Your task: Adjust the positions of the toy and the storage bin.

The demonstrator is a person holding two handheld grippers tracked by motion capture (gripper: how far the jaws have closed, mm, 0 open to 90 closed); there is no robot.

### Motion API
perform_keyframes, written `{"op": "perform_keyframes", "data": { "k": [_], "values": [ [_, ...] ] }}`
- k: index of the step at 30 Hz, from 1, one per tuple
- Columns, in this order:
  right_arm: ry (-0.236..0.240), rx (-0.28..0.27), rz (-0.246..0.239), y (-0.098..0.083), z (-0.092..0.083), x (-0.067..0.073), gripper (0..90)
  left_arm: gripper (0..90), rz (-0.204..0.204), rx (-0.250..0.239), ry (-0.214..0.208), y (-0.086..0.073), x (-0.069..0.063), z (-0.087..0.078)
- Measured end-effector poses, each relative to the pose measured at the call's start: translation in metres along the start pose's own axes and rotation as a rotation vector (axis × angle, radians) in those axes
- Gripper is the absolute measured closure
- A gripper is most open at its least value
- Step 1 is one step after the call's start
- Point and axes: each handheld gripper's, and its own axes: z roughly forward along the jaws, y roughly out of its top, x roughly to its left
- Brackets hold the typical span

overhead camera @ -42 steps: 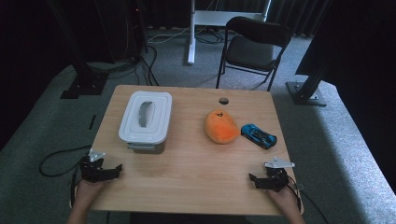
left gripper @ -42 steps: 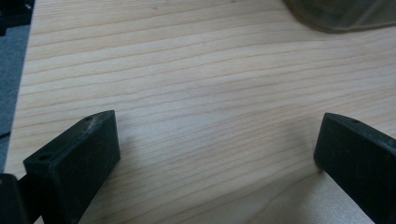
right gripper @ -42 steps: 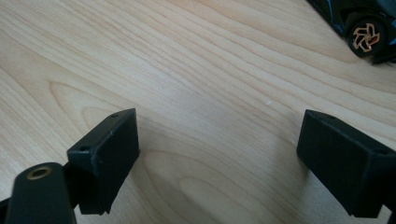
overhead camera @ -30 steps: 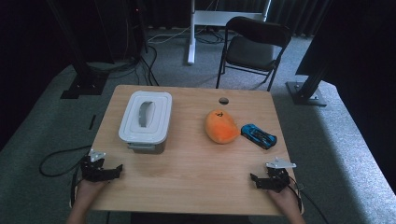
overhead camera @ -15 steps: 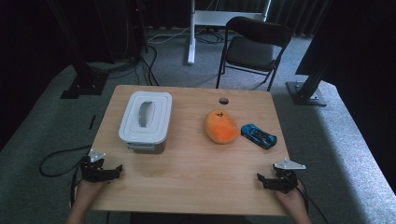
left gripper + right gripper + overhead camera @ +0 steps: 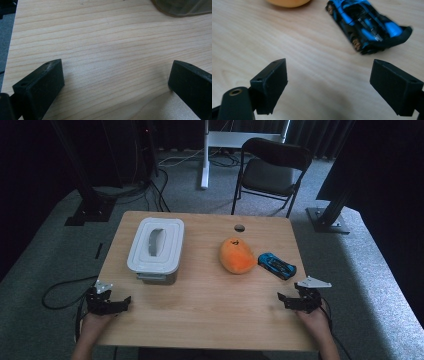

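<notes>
Presently on the wooden worktop (image 6: 200, 310): lidded grey container (image 6: 156, 249) toward the far left corner; orange plush (image 6: 236, 256) right of centre; blue toy car (image 6: 276, 265) just beside it, near the right edge; left tongs (image 6: 111, 304) at the near left corner, jaws spread, empty; right tongs (image 6: 290, 300) near the right edge, jaws spread, empty, facing the car.

Wooden table (image 6: 200, 320): lidded box (image 6: 156, 245), orange plush (image 6: 236, 256), toy car (image 6: 276, 265).

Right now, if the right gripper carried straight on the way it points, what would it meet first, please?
Most likely the blue toy car, which lies ahead of the open right gripper, slightly toward one jaw. The orange plush sits off to the side, so probably missed.
</notes>
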Motion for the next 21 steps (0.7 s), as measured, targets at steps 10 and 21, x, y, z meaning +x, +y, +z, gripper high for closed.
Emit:
{"op": "perform_keyframes", "data": {
  "k": [10, 21],
  "values": [
    [0.005, -0.010, 0.004, 0.013, 0.007, -0.010, 12.6, 0.7, -0.004, -0.002, 0.003, 0.000, 0.000, 0.000],
    [0.002, -0.006, -0.037, 0.039, 0.013, -0.016, 13.1, 0.6, -0.007, -0.002, 0.005, 0.000, 0.000, 0.000]
  ]
}}
